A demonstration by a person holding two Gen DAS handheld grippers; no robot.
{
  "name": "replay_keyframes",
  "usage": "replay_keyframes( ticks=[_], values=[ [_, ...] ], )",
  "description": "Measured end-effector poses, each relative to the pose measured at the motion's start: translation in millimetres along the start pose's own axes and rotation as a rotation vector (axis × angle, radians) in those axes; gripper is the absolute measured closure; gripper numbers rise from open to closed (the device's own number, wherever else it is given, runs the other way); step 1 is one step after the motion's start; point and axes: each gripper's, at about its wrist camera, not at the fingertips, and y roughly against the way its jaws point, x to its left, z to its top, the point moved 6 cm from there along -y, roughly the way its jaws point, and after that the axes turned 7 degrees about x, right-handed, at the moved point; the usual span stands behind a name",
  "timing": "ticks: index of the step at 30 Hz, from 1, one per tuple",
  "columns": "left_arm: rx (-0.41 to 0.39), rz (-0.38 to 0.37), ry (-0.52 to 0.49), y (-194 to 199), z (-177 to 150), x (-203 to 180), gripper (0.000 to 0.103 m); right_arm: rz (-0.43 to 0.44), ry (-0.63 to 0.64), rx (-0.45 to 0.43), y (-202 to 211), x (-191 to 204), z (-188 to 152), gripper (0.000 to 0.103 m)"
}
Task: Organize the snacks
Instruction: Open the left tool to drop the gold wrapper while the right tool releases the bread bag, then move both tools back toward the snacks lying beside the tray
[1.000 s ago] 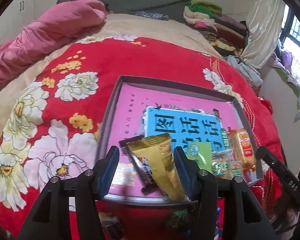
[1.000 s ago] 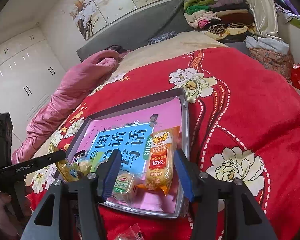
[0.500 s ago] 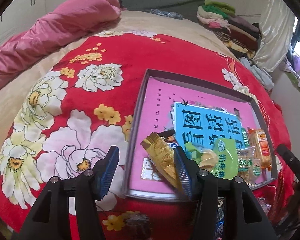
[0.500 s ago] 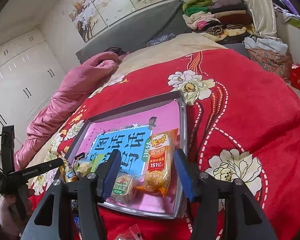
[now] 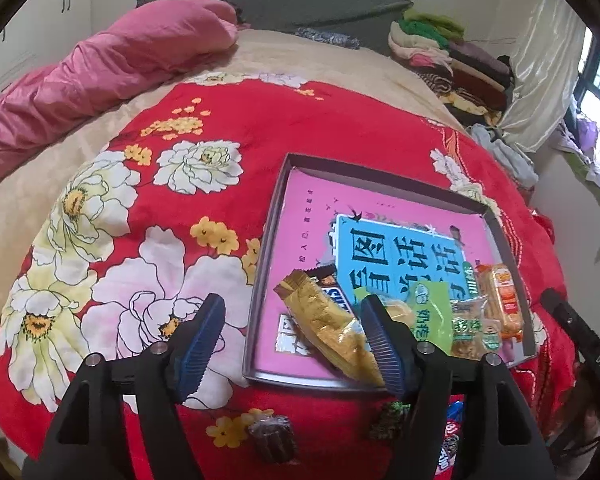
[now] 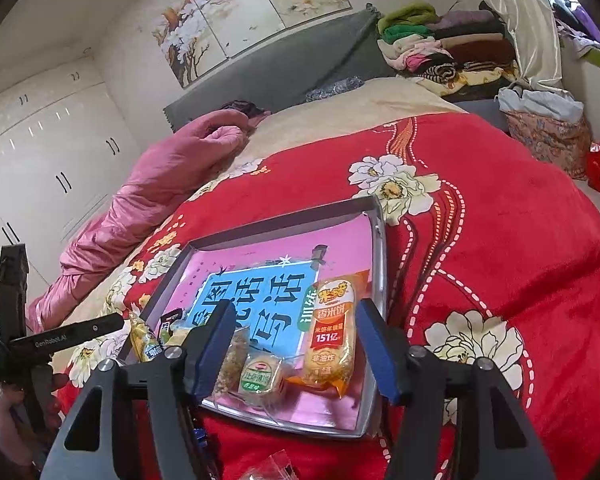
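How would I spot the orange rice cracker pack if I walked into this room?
Find the red flowered blanket on the bed, then the shallow tray with a pink and blue picture lying on it. The rice cracker pack lies along the tray's right edge: the only long orange wrapper, beside smaller green-labelled packets.

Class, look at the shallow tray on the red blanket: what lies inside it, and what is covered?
Inside the tray: a gold packet, green packet, orange rice-cracker pack and small clear-wrapped snacks, all along its near edge. They cover part of the pink printed base.
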Motion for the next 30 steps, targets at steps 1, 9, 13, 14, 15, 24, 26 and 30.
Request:
replay_keyframes(
  ticks=[1,9,13,14,15,24,26,30],
  values=[
    [-0.004,0.000,-0.004,2,0,-1,0.029,0.001,0.002,-0.002,0,0,0,0.040],
    [-0.026,0.023,-0.038,12,0,-11,0.027,0.005,0.030,-0.009,3,6,0,0.037],
    [-0.028,0.034,-0.039,15,-2,-15,0.026,0.006,0.051,-0.010,5,11,-1,0.035],
    [-0.025,0.028,-0.039,15,-2,-16,0.026,0.005,0.061,-0.012,5,13,-1,0.033],
    [-0.024,0.026,-0.043,15,-2,-18,0.026,0.006,0.069,-0.013,6,15,-1,0.032],
    [-0.028,0.013,-0.081,20,-6,-33,0.026,-0.021,0.125,-0.053,16,26,1,0.029],
    [-0.028,0.010,-0.085,22,-7,-35,0.026,-0.020,0.136,-0.070,21,28,2,0.026],
    [-0.033,0.002,-0.089,25,-9,-36,0.026,-0.019,0.160,-0.076,25,34,1,0.023]
  ],
)
